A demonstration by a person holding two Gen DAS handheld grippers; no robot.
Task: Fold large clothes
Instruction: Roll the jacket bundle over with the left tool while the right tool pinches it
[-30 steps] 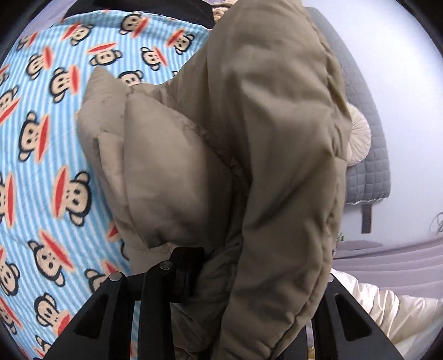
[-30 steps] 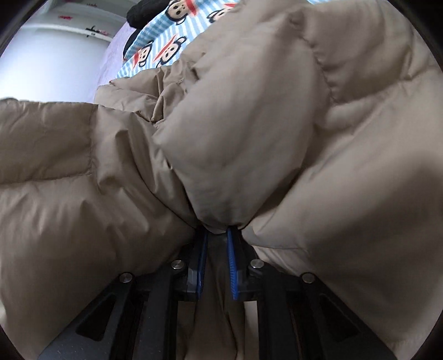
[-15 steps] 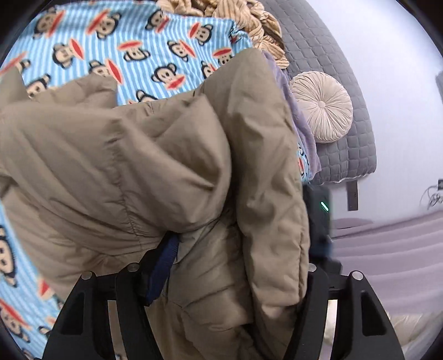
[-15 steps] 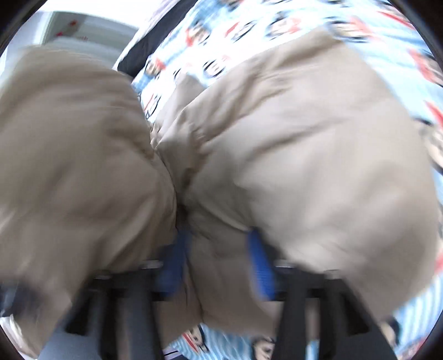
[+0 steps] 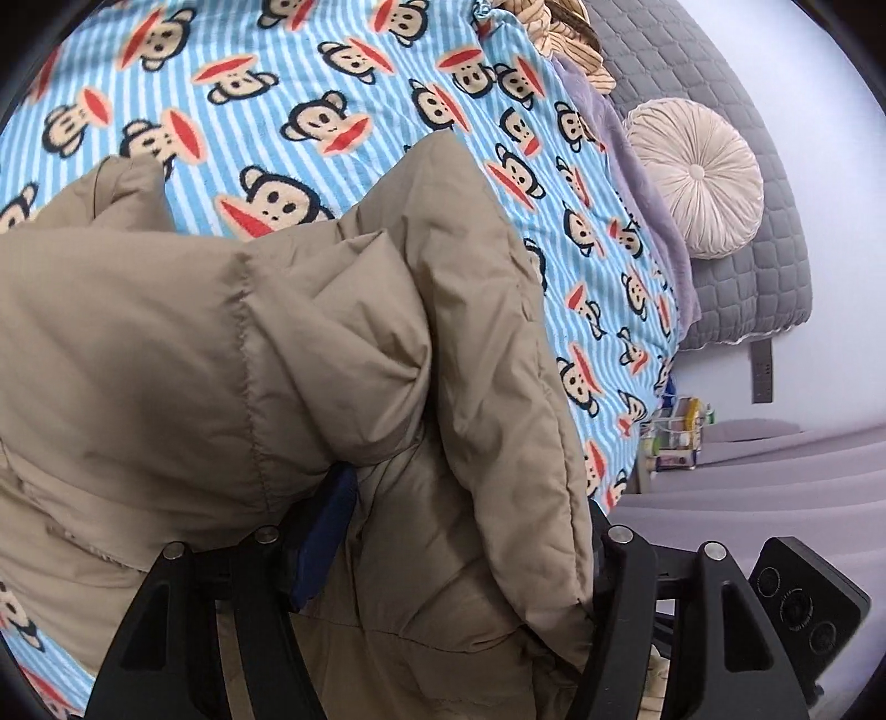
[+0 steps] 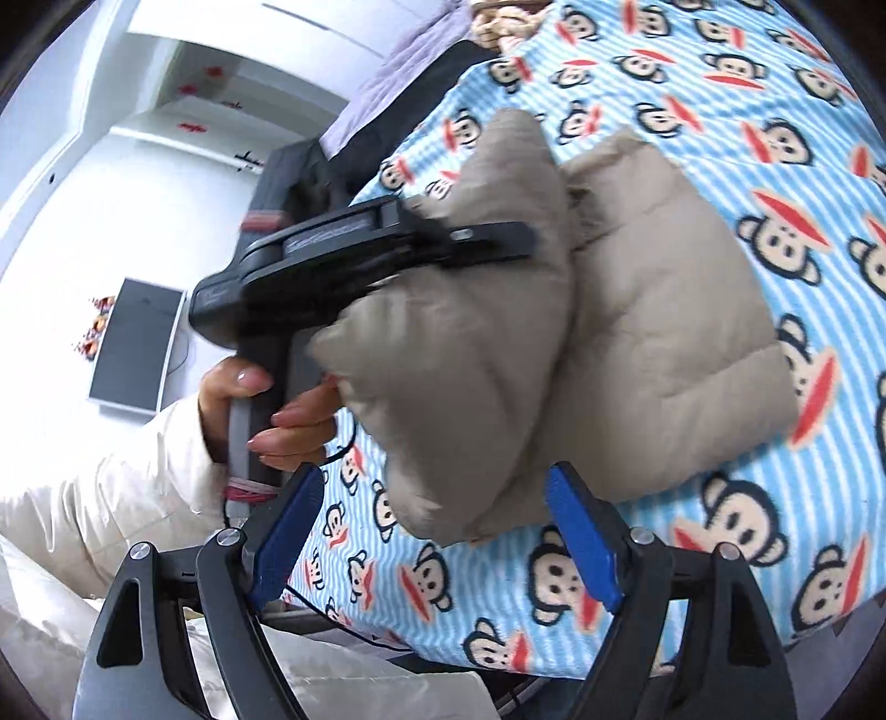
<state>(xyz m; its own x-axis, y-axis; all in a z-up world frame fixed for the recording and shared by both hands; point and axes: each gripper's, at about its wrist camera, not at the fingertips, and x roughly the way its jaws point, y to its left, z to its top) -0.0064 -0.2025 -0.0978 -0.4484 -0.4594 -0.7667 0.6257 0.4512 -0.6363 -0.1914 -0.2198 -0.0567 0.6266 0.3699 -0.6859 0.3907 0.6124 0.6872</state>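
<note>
A tan puffer jacket (image 5: 277, 360) lies folded on the monkey-print blanket (image 5: 332, 83). In the left wrist view a thick fold of it fills the space between my left gripper's (image 5: 465, 498) fingers. One blue pad (image 5: 326, 531) shows beside the fabric and does not pinch it; the other finger is hidden. The right wrist view shows the jacket (image 6: 637, 332) as a bundle, with the left gripper (image 6: 498, 238) over its left fold, held by a hand (image 6: 266, 410). My right gripper (image 6: 432, 476) hangs just short of the jacket, its jaws opening with nothing between them.
A round cream cushion (image 5: 695, 177) leans on the grey quilted headboard (image 5: 775, 266). Striped beige cloth (image 5: 565, 27) lies at the bed's far end. A black device (image 5: 803, 603) sits at the lower right. A dark screen (image 6: 135, 346) hangs on the white wall; a white sleeve (image 6: 111, 498) is close.
Both grippers have opened. The right one let go of the jacket and drew back and up. The left one shifted along the bed as the jacket settled onto the blanket.
</note>
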